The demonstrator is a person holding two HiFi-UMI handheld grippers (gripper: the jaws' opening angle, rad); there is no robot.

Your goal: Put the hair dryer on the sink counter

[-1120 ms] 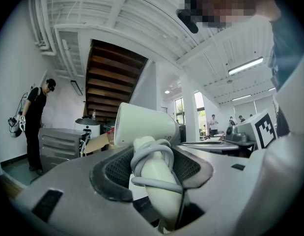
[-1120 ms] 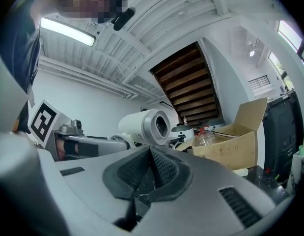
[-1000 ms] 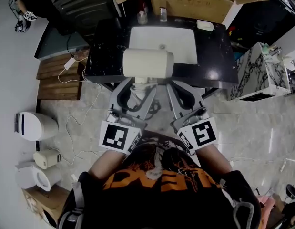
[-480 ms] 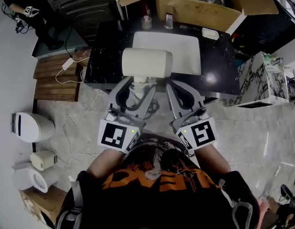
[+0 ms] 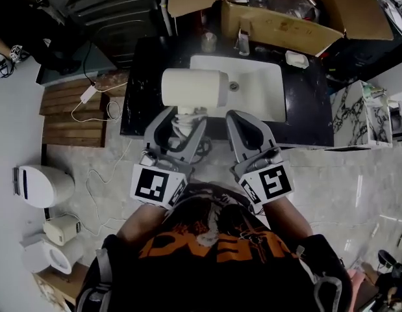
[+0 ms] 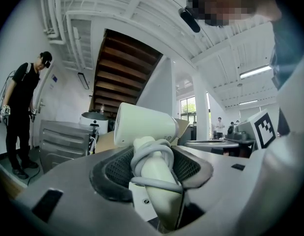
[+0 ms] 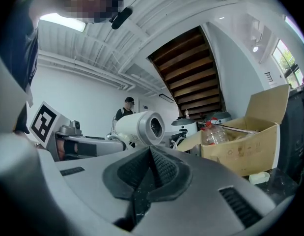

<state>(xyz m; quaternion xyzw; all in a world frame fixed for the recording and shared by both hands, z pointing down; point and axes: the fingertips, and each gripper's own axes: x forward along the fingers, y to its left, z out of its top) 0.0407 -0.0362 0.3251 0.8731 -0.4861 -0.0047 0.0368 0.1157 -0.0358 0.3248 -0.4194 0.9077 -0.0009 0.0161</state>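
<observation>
The white hair dryer point(image 5: 194, 88) stands upright over the near edge of the black sink counter point(image 5: 143, 83), barrel lying crosswise. My left gripper point(image 5: 181, 123) is shut on its handle, which has the cord wound round it point(image 6: 154, 168). In the left gripper view the barrel point(image 6: 142, 126) rises above the two pads. My right gripper point(image 5: 243, 123) is just right of the dryer, jaws together with nothing between them point(image 7: 151, 173). From the right gripper view the dryer's nozzle end point(image 7: 144, 128) shows to the left.
A white basin point(image 5: 252, 86) is set into the counter, with a soap bar point(image 5: 297, 59) and small bottles point(image 5: 208, 42) behind it. An open cardboard box point(image 5: 285, 15) with bottles stands behind. Cables point(image 5: 97, 103) and small appliances point(image 5: 41, 186) lie on the floor at left.
The counter and basin have drawn closer under the grippers and shifted right in view. The dryer stays gripped the same way in the left gripper.
</observation>
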